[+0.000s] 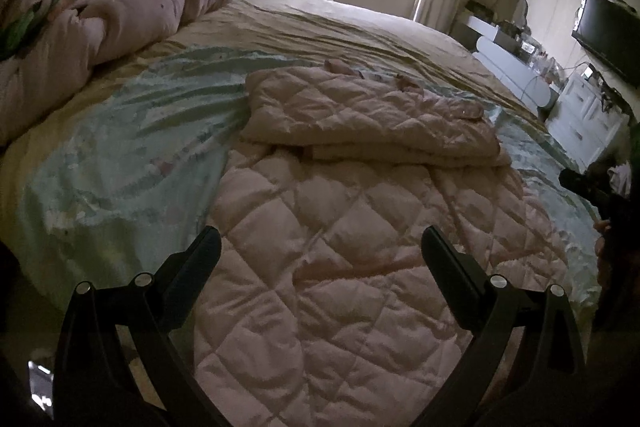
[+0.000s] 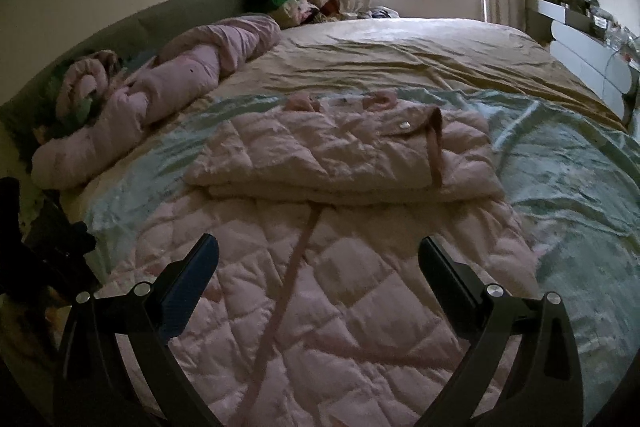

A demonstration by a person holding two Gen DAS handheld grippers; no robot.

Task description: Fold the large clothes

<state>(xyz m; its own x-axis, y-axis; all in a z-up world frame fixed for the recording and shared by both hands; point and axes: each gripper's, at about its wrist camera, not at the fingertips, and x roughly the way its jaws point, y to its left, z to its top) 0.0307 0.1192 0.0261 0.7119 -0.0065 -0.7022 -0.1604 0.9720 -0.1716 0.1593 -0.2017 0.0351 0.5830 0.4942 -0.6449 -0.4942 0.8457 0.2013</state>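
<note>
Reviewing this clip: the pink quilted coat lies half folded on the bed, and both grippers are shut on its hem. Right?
Not quite. The pink quilted coat does lie half folded on the bed, but both wrist views show the left gripper and right gripper open, holding nothing.

A rolled pink duvet [image 2: 168, 83] lies along the headboard [image 2: 132, 19]; a black television [image 1: 608, 31] hangs above white drawers [image 1: 588, 123].
</note>
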